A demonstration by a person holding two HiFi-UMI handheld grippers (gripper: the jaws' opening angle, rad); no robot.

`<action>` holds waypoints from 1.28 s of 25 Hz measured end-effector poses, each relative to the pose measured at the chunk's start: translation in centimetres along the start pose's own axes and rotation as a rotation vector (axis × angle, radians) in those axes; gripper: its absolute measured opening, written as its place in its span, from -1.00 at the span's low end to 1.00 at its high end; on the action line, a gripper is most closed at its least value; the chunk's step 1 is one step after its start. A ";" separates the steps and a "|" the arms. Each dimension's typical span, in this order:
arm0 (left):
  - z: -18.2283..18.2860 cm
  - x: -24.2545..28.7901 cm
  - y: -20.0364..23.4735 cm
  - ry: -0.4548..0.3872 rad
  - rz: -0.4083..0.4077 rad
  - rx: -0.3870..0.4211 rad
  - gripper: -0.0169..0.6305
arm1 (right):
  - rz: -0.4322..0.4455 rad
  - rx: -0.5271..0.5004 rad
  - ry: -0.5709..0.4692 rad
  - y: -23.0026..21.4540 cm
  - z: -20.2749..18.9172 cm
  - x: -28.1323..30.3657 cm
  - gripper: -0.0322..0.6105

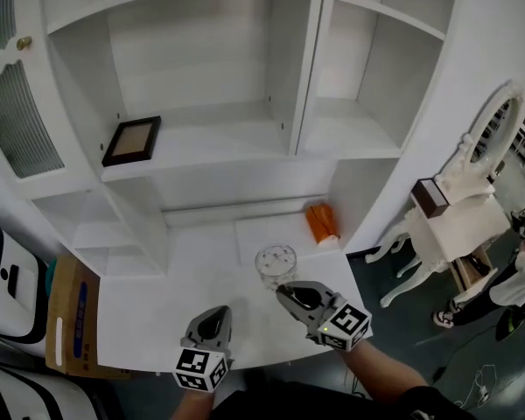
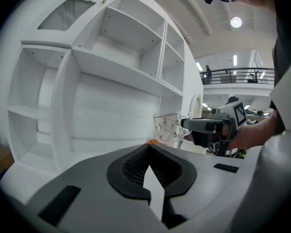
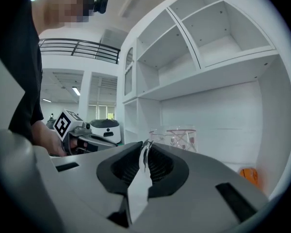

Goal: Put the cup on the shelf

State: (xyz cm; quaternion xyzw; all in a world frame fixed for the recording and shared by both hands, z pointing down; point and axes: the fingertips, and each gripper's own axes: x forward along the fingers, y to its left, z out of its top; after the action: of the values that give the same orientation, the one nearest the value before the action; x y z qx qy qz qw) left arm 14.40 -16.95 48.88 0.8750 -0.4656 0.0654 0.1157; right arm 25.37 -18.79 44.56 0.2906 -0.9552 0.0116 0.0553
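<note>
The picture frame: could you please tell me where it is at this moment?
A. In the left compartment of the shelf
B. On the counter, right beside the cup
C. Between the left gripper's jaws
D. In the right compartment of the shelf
A: the head view shows the picture frame in the left compartment of the shelf, near its left wall, above and apart from the cup.
</note>
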 end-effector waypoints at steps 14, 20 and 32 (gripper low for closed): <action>0.8 -4.9 -5.2 -0.006 0.013 0.027 -0.91 | 0.090 0.059 -0.015 5.2 0.2 -1.3 -0.80; 1.3 -7.1 -1.9 -0.037 0.026 0.017 -0.91 | 0.074 0.041 -0.010 7.0 0.9 1.0 -0.80; 4.0 -17.9 13.0 -0.053 0.028 0.073 -0.91 | 0.012 0.145 -0.081 15.2 4.2 14.0 -0.80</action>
State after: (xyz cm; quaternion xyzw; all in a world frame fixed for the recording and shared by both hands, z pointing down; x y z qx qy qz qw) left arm -6.33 -10.68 42.90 0.8735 -0.4779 0.0609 0.0704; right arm 4.90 -14.13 42.10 0.2885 -0.9550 0.0692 -0.0044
